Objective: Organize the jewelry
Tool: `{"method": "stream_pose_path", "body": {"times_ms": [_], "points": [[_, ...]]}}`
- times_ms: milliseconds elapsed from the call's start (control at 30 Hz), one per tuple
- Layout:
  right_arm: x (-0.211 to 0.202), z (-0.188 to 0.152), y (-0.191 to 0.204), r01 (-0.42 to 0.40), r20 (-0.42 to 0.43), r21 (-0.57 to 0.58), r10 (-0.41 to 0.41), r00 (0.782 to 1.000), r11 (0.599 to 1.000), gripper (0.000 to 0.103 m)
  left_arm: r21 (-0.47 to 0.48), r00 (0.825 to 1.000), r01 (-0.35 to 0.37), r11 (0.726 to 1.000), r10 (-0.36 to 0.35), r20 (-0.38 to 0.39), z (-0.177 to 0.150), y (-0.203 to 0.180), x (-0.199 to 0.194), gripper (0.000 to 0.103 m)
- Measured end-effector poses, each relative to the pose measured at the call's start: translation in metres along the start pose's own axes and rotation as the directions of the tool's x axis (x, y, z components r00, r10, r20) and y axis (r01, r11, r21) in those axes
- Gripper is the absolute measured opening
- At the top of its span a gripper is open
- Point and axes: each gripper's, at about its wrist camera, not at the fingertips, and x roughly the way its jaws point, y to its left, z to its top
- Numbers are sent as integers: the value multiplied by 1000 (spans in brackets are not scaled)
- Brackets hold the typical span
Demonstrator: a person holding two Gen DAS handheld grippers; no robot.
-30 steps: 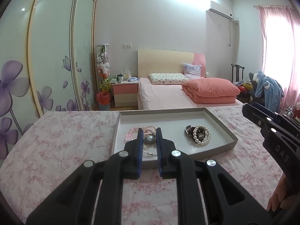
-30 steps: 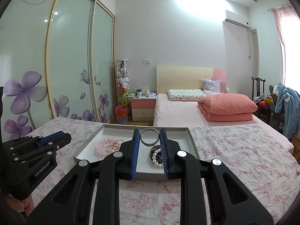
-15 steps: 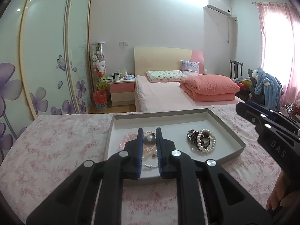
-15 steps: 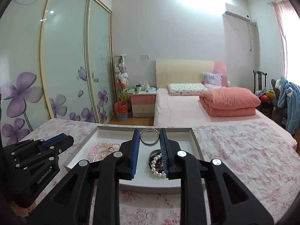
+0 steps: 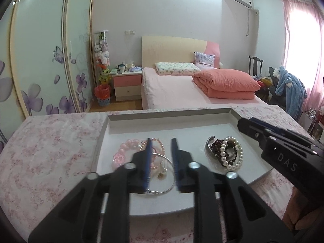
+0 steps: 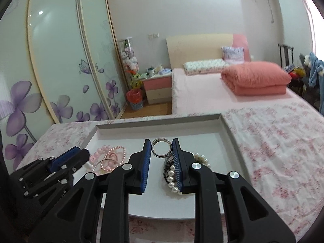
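Note:
A grey tray [image 5: 202,130] lies on the pink floral cloth. On its left lie pink bead bracelets [image 5: 123,151] and a thin silver bangle [image 5: 168,174]. On its right lies a heap of pearl and dark bead bracelets [image 5: 226,151]. My left gripper [image 5: 162,147] is open and empty above the silver bangle. My right gripper [image 6: 161,148] is shut on a silver ring bangle [image 6: 161,148], held above the tray [image 6: 202,127] near the pearl heap [image 6: 172,174]. The pink bracelets also show in the right wrist view [image 6: 109,156].
The tray sits on a table under a floral cloth [image 5: 50,151]. Beyond it are a bed [image 5: 182,89], a nightstand [image 5: 126,85], a red bin [image 5: 103,95], wardrobe doors [image 5: 50,56] at left and a chair with clothes [image 5: 287,89] at right.
My left gripper has opened and let go of the round silver piece it held. Both grippers have moved forward and lower over the tray. The right still holds its ring bangle.

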Motion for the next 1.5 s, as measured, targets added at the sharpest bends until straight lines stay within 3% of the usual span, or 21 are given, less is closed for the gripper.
{"method": "stream_pose_path", "body": {"times_ms": [33, 100, 400, 767, 1100, 1200, 1500], "points": [[0, 0, -1, -5, -4, 9, 5, 1000, 1000, 39, -11, 1000, 2, 1000, -2, 2, 0, 3, -1, 33], [-3, 1, -5, 0, 6, 20, 0, 1000, 1000, 51, -21, 1000, -4, 1000, 5, 11, 0, 8, -4, 39], [-35, 0, -24, 23, 42, 86, -26, 999, 996, 52, -151, 998, -40, 988, 45, 32, 2, 57, -38, 51], [-88, -18, -5, 27, 61, 40, -29, 998, 999, 71, -201, 997, -33, 979, 47, 62, -14, 75, -97, 67], [-133, -37, 17, 46, 111, -44, -41, 993, 998, 96, -135, 989, -50, 990, 68, 130, -34, 59, -153, 97], [-143, -40, 22, 53, 129, -62, -44, 991, 997, 101, -102, 986, -61, 993, 76, 152, -39, 51, -168, 99], [-172, -50, 31, 74, 196, -111, -51, 979, 991, 101, -52, 973, -87, 995, 96, 211, -51, 35, -200, 99]]}}
